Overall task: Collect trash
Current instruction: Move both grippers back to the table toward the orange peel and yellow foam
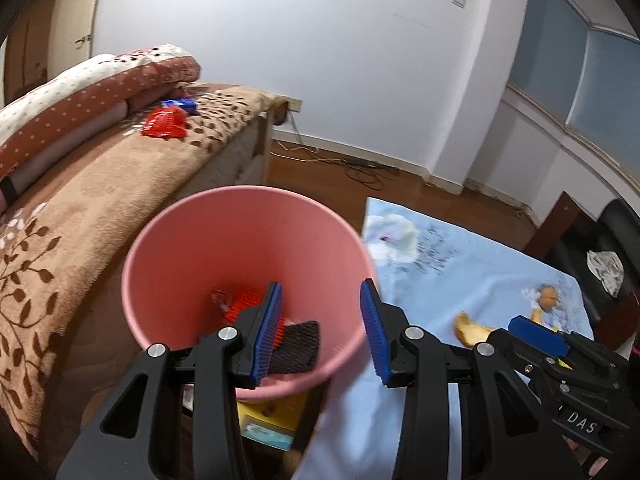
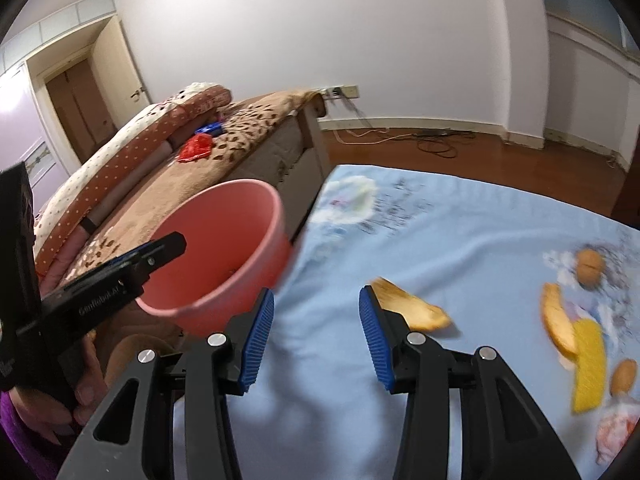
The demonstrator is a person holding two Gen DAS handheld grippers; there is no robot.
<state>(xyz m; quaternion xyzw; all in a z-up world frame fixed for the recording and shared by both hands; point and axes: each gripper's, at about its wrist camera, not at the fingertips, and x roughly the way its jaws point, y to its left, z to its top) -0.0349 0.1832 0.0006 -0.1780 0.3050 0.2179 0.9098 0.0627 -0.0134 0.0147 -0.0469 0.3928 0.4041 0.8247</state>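
Note:
A pink bucket (image 1: 192, 240) stands between the bed and the table. It holds a red wrapper (image 1: 236, 306) and a dark mesh piece (image 1: 298, 344). My left gripper (image 1: 322, 312) straddles its near right rim, one finger inside and one outside, with its pads apart from the wall. My right gripper (image 2: 316, 312) is open and empty over the blue tablecloth (image 2: 460, 232). An orange peel (image 2: 416, 310) lies just right of its right fingertip. Farther right lie a walnut (image 2: 590, 268), more peel (image 2: 556, 328) and a yellow scrap (image 2: 588, 364). A red wrapper (image 1: 166, 122) and a blue packet (image 1: 182, 104) lie on the bed.
The bed with a brown leaf-print blanket (image 1: 80, 220) and folded quilts (image 1: 80, 96) fills the left. Cables (image 2: 436, 140) lie on the wooden floor by the wall. A black chair (image 1: 620, 232) stands at the far right. A yellow box (image 1: 276, 420) sits below the bucket. A person's hand (image 2: 86, 394) holds the left gripper.

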